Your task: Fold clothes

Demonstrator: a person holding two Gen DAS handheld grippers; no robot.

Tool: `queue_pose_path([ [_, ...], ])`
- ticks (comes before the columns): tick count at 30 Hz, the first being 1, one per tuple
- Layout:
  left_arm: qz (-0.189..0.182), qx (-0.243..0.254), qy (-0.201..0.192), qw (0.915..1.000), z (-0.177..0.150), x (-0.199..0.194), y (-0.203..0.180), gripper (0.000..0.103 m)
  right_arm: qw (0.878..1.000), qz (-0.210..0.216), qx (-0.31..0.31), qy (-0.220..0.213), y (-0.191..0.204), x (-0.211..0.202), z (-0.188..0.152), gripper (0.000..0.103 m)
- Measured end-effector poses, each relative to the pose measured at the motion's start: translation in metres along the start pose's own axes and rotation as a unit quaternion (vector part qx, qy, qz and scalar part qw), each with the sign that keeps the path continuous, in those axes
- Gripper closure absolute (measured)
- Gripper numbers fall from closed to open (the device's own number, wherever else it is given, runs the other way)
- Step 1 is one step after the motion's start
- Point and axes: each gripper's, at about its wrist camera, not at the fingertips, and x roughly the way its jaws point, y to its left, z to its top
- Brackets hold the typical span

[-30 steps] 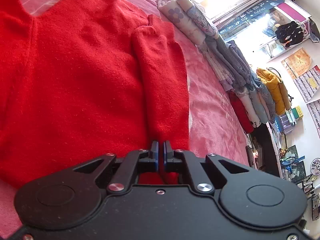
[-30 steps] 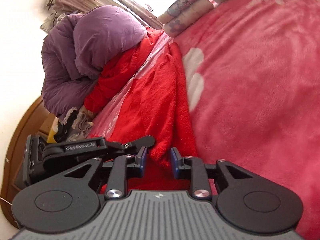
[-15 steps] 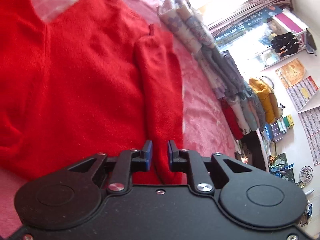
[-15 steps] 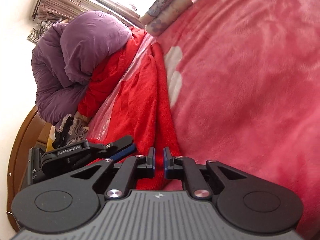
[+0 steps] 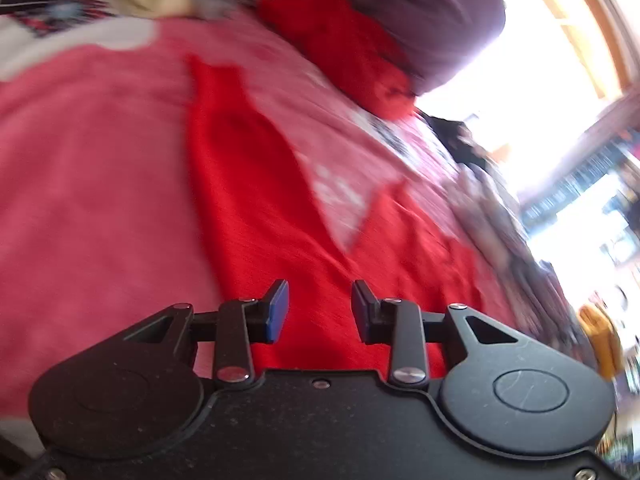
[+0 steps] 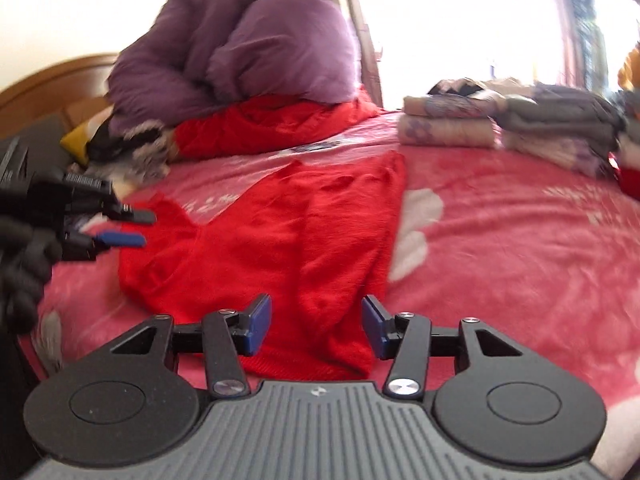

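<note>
Red sweater [image 6: 296, 236] spread rumpled on pink blanket [image 6: 520, 248]; left tongs [image 5: 319, 312], right tongs [image 6: 316, 326] both apart, empty.

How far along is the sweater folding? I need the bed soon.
Done: one side of the red sweater looks folded over its body, and folded piles sit at the far edge of the bed. In hand: nothing; the left gripper and right gripper are both open above the sweater. Left: the other sleeve by the left gripper, then the final folds.
</note>
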Motion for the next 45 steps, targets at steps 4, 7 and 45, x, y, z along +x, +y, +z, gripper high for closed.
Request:
queue_pose_path([
  [4, 0.020, -0.054, -0.016, 0.9982, 0.014, -0.001, 0.029, 0.071, 1.000, 0.008, -0.027, 0.014, 0.012, 0.004, -0.003, 0.050],
  [7, 0.027, -0.076, -0.021, 0.9965, 0.021, 0.004, 0.039, 0.071, 1.000, 0.006, -0.015, 0.020, 0.007, 0.007, -0.002, 0.046],
  [45, -0.062, 0.143, -0.080, 0.9846, 0.029, 0.053, -0.105, 0.102, 0.981, 0.033, 0.191, 0.013, -0.057, 0.027, 0.002, 0.040],
])
